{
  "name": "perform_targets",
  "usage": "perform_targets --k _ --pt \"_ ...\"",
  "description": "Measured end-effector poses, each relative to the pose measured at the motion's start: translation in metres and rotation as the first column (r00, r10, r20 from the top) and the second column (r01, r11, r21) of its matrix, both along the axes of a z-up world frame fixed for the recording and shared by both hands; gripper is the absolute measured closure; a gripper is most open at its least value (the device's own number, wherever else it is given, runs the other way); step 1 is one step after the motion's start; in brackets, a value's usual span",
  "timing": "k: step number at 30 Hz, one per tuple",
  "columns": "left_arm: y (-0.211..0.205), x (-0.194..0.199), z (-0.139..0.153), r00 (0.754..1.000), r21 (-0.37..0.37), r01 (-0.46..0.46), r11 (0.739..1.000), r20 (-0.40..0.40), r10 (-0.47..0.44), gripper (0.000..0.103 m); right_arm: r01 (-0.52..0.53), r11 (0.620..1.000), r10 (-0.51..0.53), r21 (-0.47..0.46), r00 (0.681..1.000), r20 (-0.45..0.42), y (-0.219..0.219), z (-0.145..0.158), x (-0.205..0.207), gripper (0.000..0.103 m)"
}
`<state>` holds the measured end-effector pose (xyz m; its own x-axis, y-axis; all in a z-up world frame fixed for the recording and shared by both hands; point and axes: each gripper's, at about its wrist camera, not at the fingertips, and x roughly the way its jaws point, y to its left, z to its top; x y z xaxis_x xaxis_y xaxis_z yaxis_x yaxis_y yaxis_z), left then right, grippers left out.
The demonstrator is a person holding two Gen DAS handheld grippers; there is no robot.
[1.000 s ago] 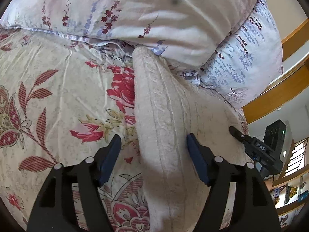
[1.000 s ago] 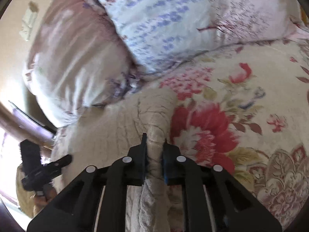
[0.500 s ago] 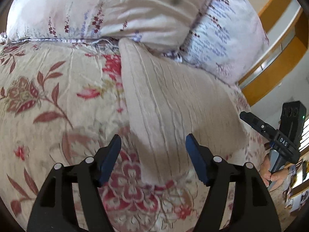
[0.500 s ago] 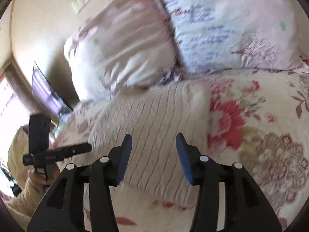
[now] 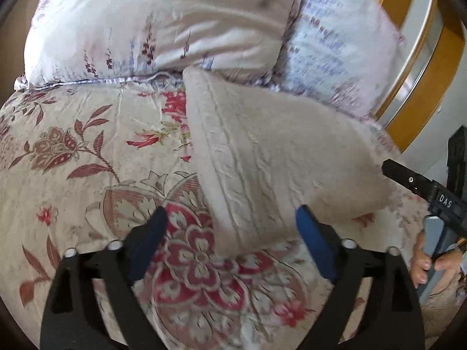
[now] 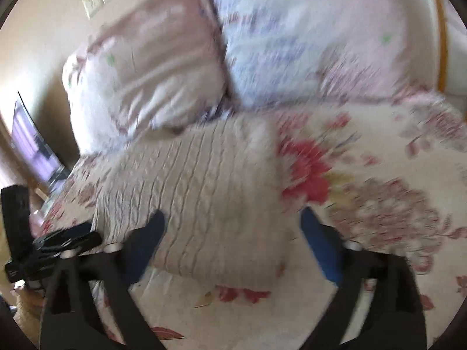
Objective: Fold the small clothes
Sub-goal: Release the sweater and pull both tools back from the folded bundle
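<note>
Both tools have let go since a second ago: left tool point(image 5: 230, 227) and right tool point(image 6: 233, 227) opening wide, empty, leaving the folded knit point(image 5: 262, 157) flat on the bed point(image 5: 73, 175).

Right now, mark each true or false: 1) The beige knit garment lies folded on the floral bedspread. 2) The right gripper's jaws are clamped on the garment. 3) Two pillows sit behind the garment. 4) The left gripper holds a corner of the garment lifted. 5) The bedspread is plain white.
1) True: the beige knit garment lies folded on the floral bedspread.
2) False: the right gripper has its jaws opening wide, its pads clear of the cloth.
3) True: two pillows lie behind the garment's far edge.
4) False: the left gripper grips nothing; its jaws are opening and the garment lies flat.
5) False: it carries red flowers and brown leaves.
</note>
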<state>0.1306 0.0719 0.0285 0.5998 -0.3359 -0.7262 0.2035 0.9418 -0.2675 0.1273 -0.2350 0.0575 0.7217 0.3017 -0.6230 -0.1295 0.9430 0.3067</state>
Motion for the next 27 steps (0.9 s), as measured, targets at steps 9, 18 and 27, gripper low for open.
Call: perform_targets --k 9,18,27 --pt "-0.013 -0.025 -0.009 0.998 0.116 -0.068 0.991 0.006 0.068 0.002 0.033 0.996 -0.033 -0.085 0.999 -0.001 0.007 -0.011 -0.028 0.001" --pt "-0.031 -0.025 -0.024 0.997 0.219 -0.056 0.974 -0.044 0.067 0.002 -0.001 0.992 -0.019 -0.125 0.987 -0.159 0.030 -0.037 -0.028 0.001" --pt "-0.043 -0.023 -0.027 0.997 0.312 -0.046 0.949 -0.047 0.063 0.002 -0.021 0.971 -0.015 -0.239 0.989 -0.149 0.052 -0.041 -0.033 0.001"
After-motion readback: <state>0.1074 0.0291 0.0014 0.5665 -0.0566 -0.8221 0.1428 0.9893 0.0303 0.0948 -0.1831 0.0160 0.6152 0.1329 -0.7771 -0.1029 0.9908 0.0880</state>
